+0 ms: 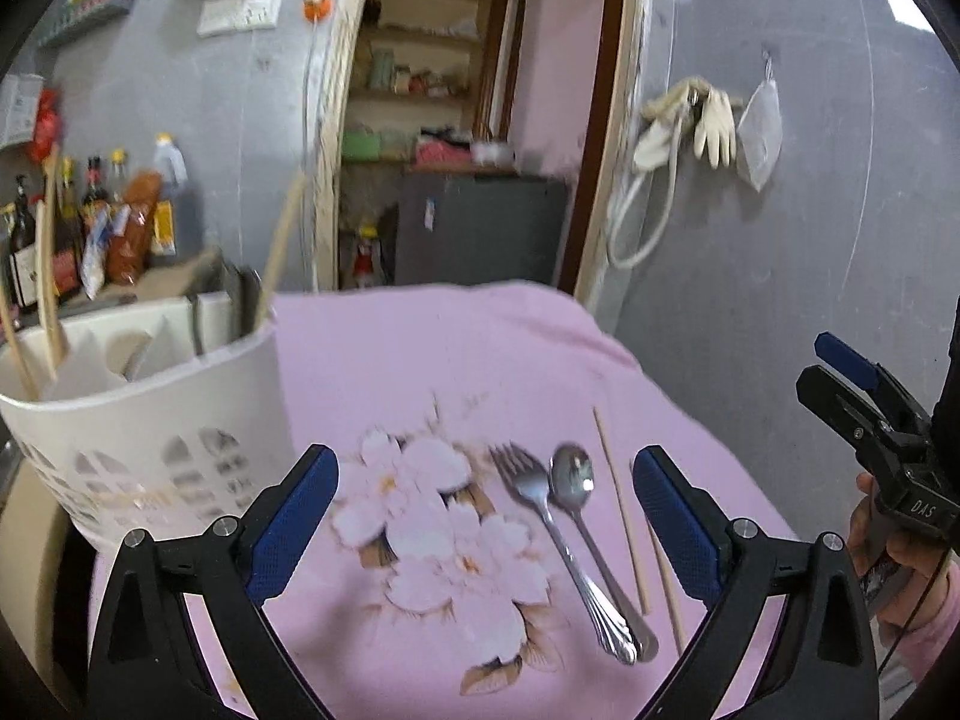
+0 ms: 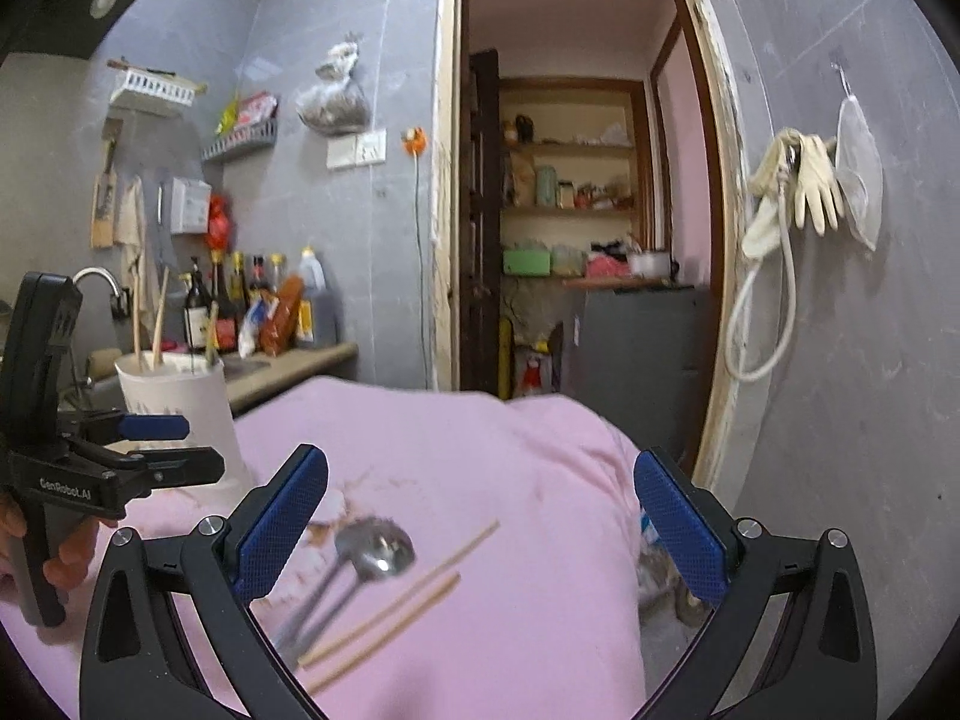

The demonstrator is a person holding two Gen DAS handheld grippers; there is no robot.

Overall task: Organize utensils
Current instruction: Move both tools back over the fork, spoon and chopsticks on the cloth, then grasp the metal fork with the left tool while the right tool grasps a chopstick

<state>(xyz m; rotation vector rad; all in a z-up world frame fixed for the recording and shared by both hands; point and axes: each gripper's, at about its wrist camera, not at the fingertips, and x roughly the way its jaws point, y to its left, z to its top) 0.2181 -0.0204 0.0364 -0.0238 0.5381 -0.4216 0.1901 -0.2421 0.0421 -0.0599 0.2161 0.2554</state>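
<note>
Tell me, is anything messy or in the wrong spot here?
Yes. A fork, a spoon and two chopsticks lie loose on the pink cloth, while other chopsticks already stand in the white utensil holder. Nothing looks spilled or broken. Both grippers, left and right, are open and empty.

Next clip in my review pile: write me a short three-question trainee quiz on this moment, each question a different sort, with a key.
1. True or false: the left gripper is shut on the silver metal fork.
2. Multiple choice: what lies directly beside the fork on the pink floral cloth? A) a knife B) a silver metal spoon C) a ladle
3. Fill in: the tall white plastic utensil holder already holds wooden ____.

Key:
1. False; both it and the right gripper are open and empty.
2. B.
3. Chopsticks; two more loose wooden chopsticks lie on the cloth.
</note>
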